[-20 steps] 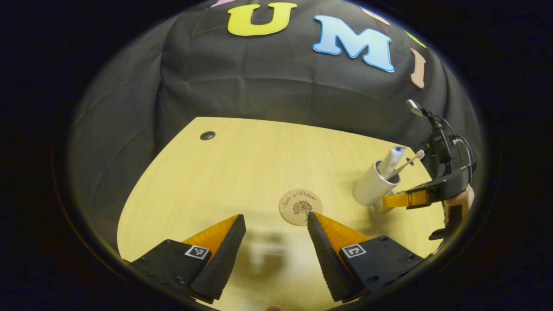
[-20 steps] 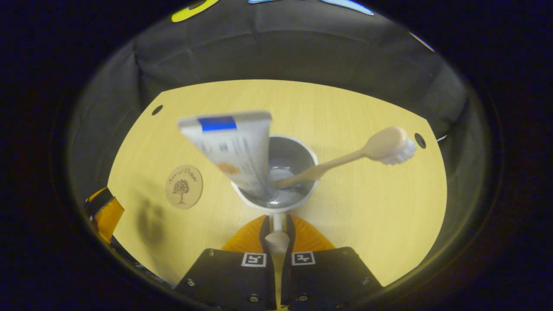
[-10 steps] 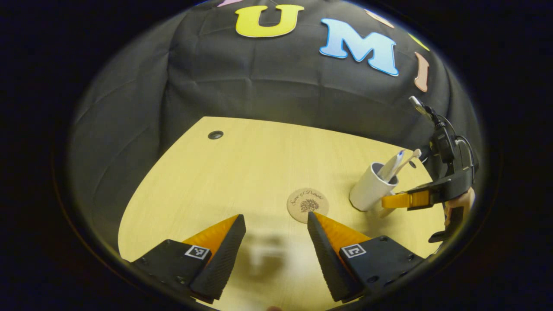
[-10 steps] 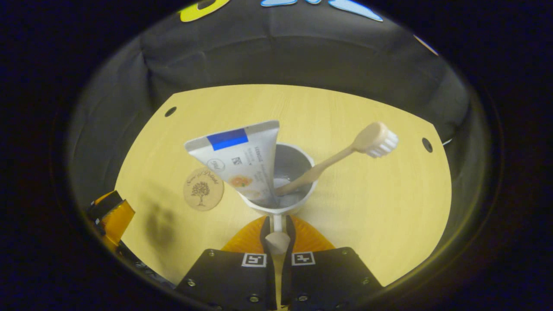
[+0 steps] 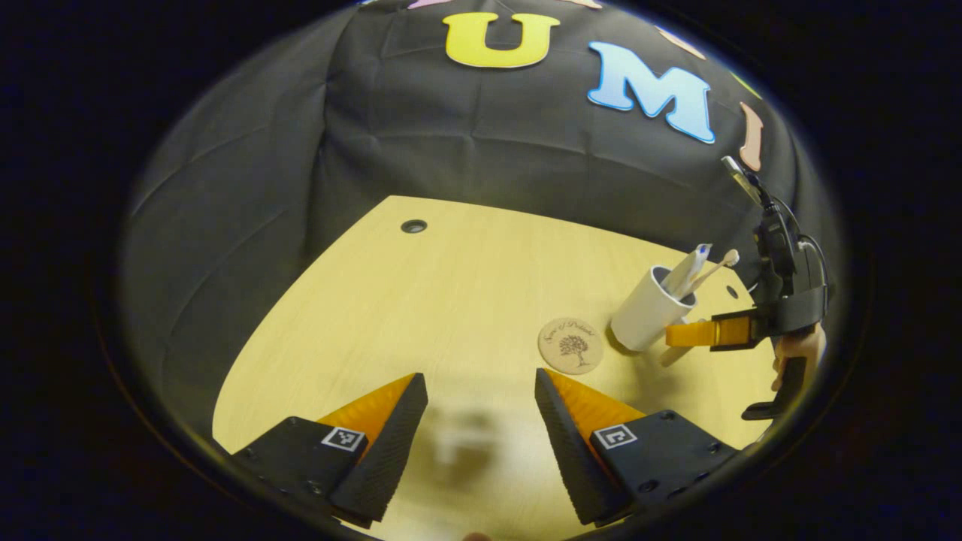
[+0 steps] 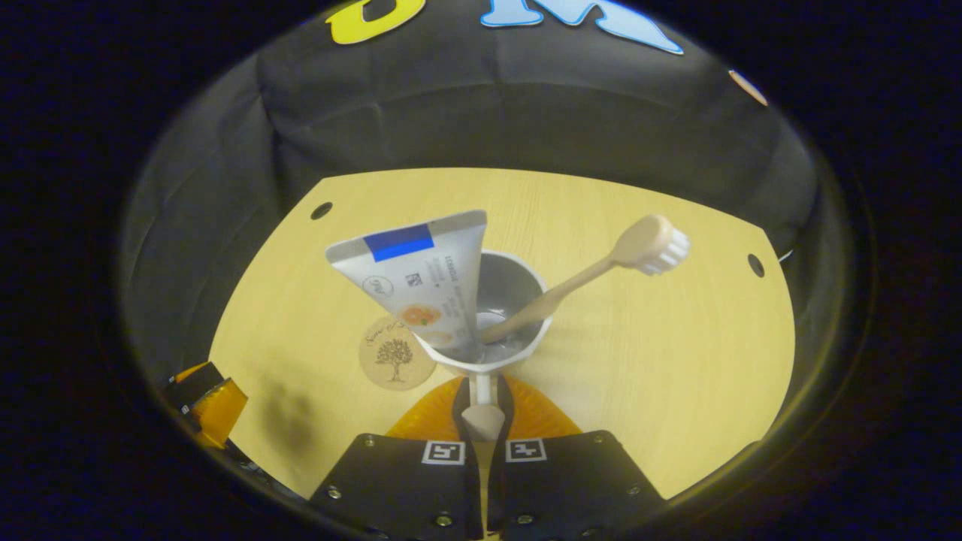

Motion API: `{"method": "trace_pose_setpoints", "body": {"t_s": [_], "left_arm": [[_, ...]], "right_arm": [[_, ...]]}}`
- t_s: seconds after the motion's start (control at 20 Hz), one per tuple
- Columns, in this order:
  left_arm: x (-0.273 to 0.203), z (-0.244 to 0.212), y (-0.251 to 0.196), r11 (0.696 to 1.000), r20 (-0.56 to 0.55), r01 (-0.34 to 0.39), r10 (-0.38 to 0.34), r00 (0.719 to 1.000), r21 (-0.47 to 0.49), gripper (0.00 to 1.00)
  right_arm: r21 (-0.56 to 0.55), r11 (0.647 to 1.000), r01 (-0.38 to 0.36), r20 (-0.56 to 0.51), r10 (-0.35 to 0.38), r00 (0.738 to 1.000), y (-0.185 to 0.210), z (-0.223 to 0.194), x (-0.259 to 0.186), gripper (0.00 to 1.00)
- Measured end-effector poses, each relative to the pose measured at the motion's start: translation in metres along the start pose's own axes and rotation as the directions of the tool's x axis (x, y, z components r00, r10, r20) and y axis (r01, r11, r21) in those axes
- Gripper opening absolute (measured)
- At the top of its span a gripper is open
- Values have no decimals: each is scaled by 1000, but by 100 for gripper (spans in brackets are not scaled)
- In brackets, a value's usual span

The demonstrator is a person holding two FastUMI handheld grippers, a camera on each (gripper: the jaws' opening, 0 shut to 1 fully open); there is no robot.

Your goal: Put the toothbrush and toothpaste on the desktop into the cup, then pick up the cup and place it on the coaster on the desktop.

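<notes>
Right gripper view looks down into a white cylindrical plastic cup (image 6: 496, 330), whose near rim is pinched between the two fingers of the right gripper (image 6: 482, 409), clenched on the thin wall. Inside the cup stand a white toothpaste tube with a blue stripe (image 6: 417, 282), leaning left, and a pale wooden toothbrush (image 6: 594, 274), leaning right with its bristled head well out over the rim. A round wooden coaster with a tree print (image 6: 394, 353) lies on the light wooden tabletop (image 6: 661, 353), just left of the cup and partly hidden behind it.

From the left gripper view, the cup (image 5: 646, 312) appears tilted, its base close to the tabletop (image 5: 421, 300) just right of the coaster (image 5: 570, 346); whether it touches the surface I cannot tell. The right gripper (image 5: 688, 333) holds it from the right. The left gripper (image 5: 479, 421) hovers released at the near edge, fingers wide apart and holding nothing.

Loading looks done; what is left is to carry the cup onto the coaster. The risk is the grip: a pinch on one wall lets the cup swing, and the tall, splayed contents make it top-heavy. A quick sideways move could tip the toothbrush out, or the cup could land half off the coaster and topple on release.
</notes>
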State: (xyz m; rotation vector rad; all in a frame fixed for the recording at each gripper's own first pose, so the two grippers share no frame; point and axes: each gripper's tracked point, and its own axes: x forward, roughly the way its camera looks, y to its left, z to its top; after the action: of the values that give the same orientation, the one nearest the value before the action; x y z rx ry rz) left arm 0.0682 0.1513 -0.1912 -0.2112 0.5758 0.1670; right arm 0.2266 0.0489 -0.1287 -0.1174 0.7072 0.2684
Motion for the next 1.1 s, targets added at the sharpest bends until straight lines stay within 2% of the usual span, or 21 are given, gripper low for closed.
{"method": "trace_pose_setpoints", "body": {"t_s": [0.45, 0.8, 1.0, 1.1], "left_arm": [[-13, -1, 26, 999, 9, -43, 43, 999, -15, 96], [-16, 2, 33, 998, 9, -54, 54, 998, -37, 95], [-15, 4, 29, 999, 14, -36, 36, 999, -19, 95], [-15, 9, 24, 1000, 18, -20, 20, 1000, -6, 96]], "right_arm": [[-86, 993, -85, -21, 83, 996, -7, 4, -7, 5], [-112, 991, -70, -52, 65, 997, -8, 4, -10, 6], [-100, 992, -81, -41, 77, 996, -11, 7, -18, 21], [-79, 991, -108, -27, 106, 994, -8, 16, -28, 23]]}}
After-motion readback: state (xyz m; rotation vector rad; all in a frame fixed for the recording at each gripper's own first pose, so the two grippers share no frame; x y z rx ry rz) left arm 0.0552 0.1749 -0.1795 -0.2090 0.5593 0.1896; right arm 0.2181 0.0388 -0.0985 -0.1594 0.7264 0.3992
